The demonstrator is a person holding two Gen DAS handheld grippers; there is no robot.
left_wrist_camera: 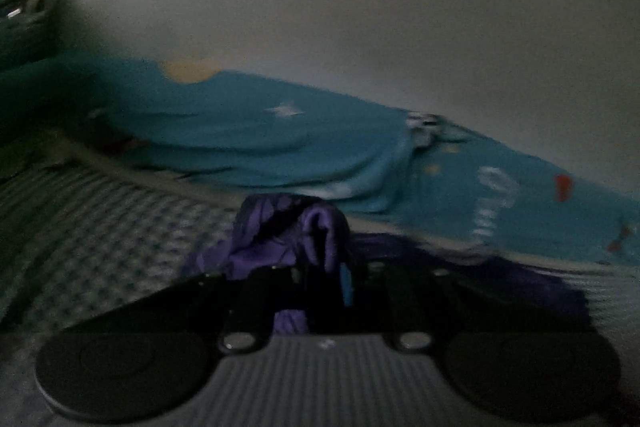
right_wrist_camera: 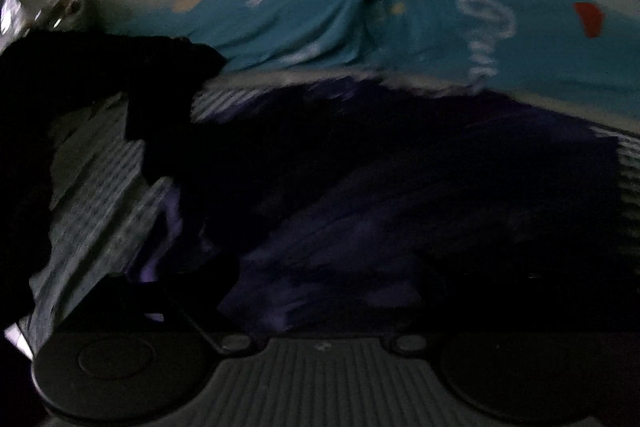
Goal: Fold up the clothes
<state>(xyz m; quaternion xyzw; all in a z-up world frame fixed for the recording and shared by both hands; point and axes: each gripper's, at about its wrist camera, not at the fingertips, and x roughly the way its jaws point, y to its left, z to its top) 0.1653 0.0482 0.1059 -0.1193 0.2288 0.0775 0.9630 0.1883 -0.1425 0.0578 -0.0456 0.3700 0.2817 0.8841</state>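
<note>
In the left wrist view, a bunched fold of the purple garment (left_wrist_camera: 280, 243) stands up between the dark fingers of my left gripper (left_wrist_camera: 308, 279). That gripper is shut on it, just above the checked bedspread (left_wrist_camera: 100, 227). The right wrist view shows the same purple garment (right_wrist_camera: 400, 187) spread wide and dark across the bed, filling the middle of the frame. My right gripper (right_wrist_camera: 316, 311) sits low over the cloth. Its fingers are lost in the dark, so whether it is open or shut does not show. Both views are dim and blurred.
A teal blanket (left_wrist_camera: 280, 147) with white lettering and a red patch lies along the pale wall (left_wrist_camera: 360, 7) behind the garment; it shows again as the teal blanket (right_wrist_camera: 440, 27). A black shape (right_wrist_camera: 80, 79) covers the left side. Dark clutter (left_wrist_camera: 24, 7) sits far left.
</note>
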